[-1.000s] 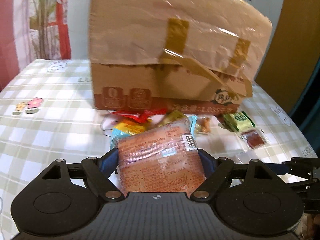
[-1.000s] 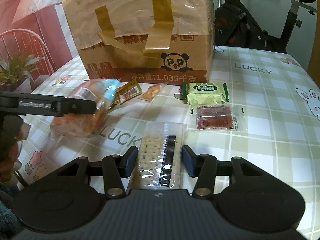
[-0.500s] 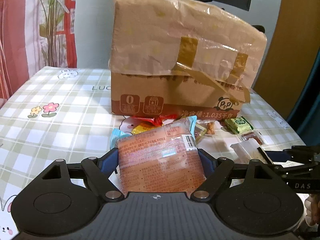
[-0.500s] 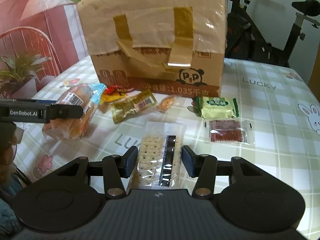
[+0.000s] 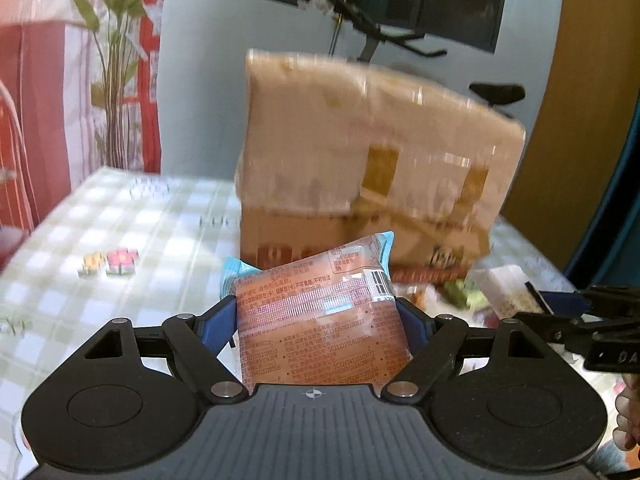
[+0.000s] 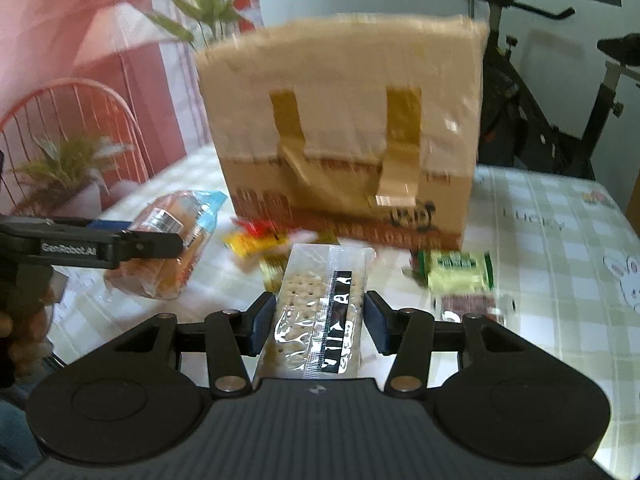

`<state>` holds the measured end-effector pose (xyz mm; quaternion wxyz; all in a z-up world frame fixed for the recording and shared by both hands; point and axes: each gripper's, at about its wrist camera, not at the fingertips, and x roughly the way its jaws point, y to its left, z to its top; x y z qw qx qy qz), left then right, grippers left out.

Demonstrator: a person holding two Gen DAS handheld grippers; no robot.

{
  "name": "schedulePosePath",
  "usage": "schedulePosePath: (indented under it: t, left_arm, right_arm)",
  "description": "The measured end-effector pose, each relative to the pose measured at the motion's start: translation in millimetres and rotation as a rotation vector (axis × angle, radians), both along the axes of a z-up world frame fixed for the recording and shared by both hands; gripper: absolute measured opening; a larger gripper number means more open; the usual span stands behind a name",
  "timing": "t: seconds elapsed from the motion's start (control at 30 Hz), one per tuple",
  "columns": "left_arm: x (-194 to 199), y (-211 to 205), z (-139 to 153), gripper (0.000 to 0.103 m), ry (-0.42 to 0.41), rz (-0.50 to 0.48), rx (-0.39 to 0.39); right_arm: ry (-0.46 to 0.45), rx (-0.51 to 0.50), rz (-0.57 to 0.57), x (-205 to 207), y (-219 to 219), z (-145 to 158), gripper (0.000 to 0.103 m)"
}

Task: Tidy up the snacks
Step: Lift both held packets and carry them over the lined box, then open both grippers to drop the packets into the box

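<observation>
Presently, the left gripper is clamping an orange bread pack between its blue pads, which are pressing on both sides; the pack is being carried clear of the table. In the right wrist view this same pack is appearing at 9 o'clock, pinched in the left gripper.

The right gripper is grasping a clear cracker pack, standing lengthwise between the pads, far end pointing to 12 o'clock. In the left wrist view the right gripper is showing at 3 o'clock.

A taped cardboard box is standing on the table at 12 o'clock in both views, blurred. Loose snacks are lying on the checked cloth just in front of it: a yellow packet and a red wrapper at 10 o'clock from the cracker pack, a green packet at 2 o'clock, and a dark red sachet just beside it, nearer the camera.

An exercise bike is standing behind the table at 1 o'clock. A plant and a pink chair are sitting at 9 to 10 o'clock.
</observation>
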<state>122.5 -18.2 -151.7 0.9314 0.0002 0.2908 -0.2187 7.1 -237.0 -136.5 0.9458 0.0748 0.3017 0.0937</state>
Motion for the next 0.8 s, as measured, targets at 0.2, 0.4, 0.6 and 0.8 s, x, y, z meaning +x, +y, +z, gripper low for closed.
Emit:
schedulePosePath:
  t: [0.2, 0.4, 0.6, 0.8]
  left_arm:
    - [15, -3, 53, 0.084, -0.104, -0.015, -0.03]
    - [49, -24, 112, 0.084, -0.225, -0.035, -0.076]
    - [91, -52, 146, 0.084, -0.271, -0.03, -0.093]
    - [136, -78, 148, 0.084, -0.261, -0.003, -0.046]
  right_arm:
    - [-0.145, 0.059, 0.018, 8, -7, 58, 0.051]
    - [-0.291, 0.04, 0.03, 52, -20, 121, 0.051]
    - [-0.369, -0.013, -0.008, 111, -36, 157, 0.051]
    - [-0.366, -0.036, -0.061, 161, -52, 157, 0.051]
